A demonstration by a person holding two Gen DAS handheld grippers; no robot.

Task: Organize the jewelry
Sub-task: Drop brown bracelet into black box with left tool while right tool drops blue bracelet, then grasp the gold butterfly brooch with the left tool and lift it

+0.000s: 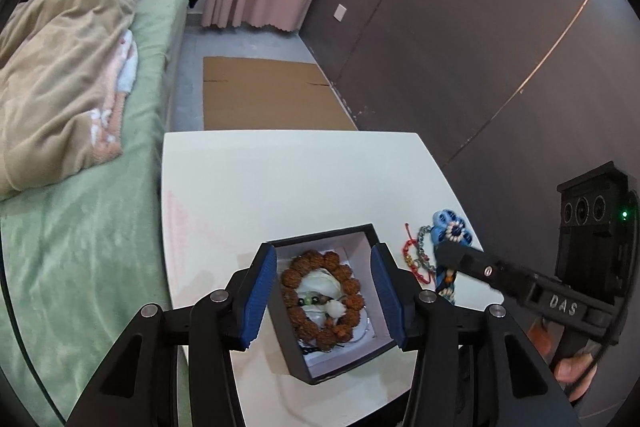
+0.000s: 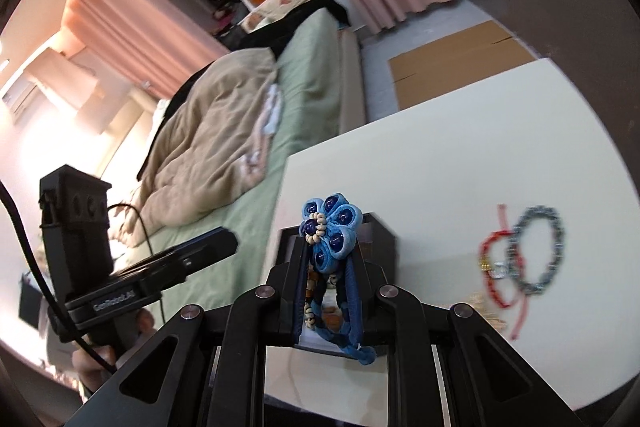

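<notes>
A black jewelry box (image 1: 372, 231) with a white lining sits on the white table (image 1: 288, 179). It holds a brown bead bracelet (image 1: 322, 297). My left gripper (image 1: 324, 299) is open, its blue pads either side of the box. My right gripper (image 2: 328, 267) is shut on a blue flower ornament (image 2: 330, 231) with a braided cord, held just right of the box (image 2: 380, 235). The ornament also shows in the left wrist view (image 1: 450, 227). A red cord bracelet (image 2: 496, 267) and a grey-green bead bracelet (image 2: 538, 251) lie on the table right of the box.
A bed with a green sheet (image 1: 100, 227) and a beige blanket (image 1: 60, 75) runs along the table's left side. Flat cardboard (image 1: 268, 95) lies on the floor beyond the table. A dark wall (image 1: 460, 39) stands on the right.
</notes>
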